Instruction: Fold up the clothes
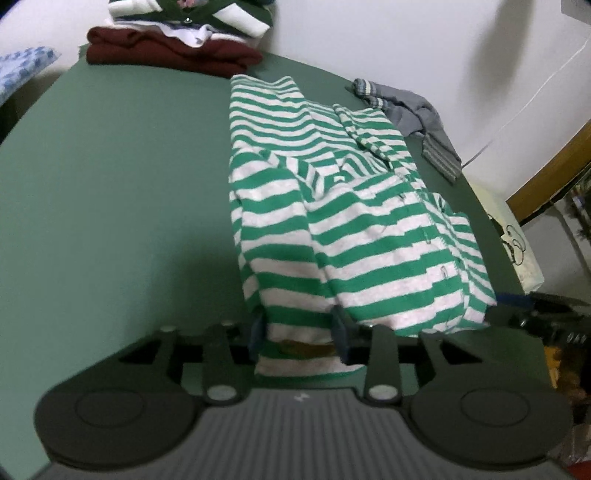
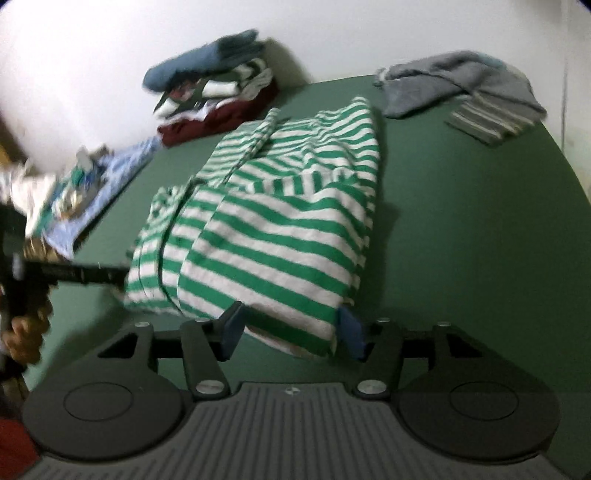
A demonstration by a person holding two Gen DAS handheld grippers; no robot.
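Desk (image 1: 110, 184): green top, curved by the lens, set against a white wall (image 1: 369, 33). Both views blurred in places.

Shirt (image 1: 332, 221), green and white stripes, lies partly folded in the middle of the desk, its near hem at the desk's front edge. Sleeve and side panels are turned in over the body; the cloth is creased and bunched at the centre.

Far corner of the desk by the wall: stack (image 2: 221, 99) of folded clothes, maroon piece at the bottom, striped and white pieces above, blue piece on top. Other far corner: grey garment (image 2: 461, 88) with a striped cuff, loose and crumpled, near the shirt's far end.

Off the desk's side: blue patterned cloth (image 2: 110, 177) with mixed items on it, too blurred to name. Wooden edge (image 1: 554, 166) and a white cable on the wall at the room's margin.

Left tongs (image 1: 301, 332): narrow, the hem passing between the blue pads, gripped at one near corner.

Right tongs (image 2: 291, 332): wider, pads either side of a thick fold of hem at the other near corner; cannot tell whether they press it.

A hand (image 2: 26, 332) on a black handle shows at the edge of the right view.
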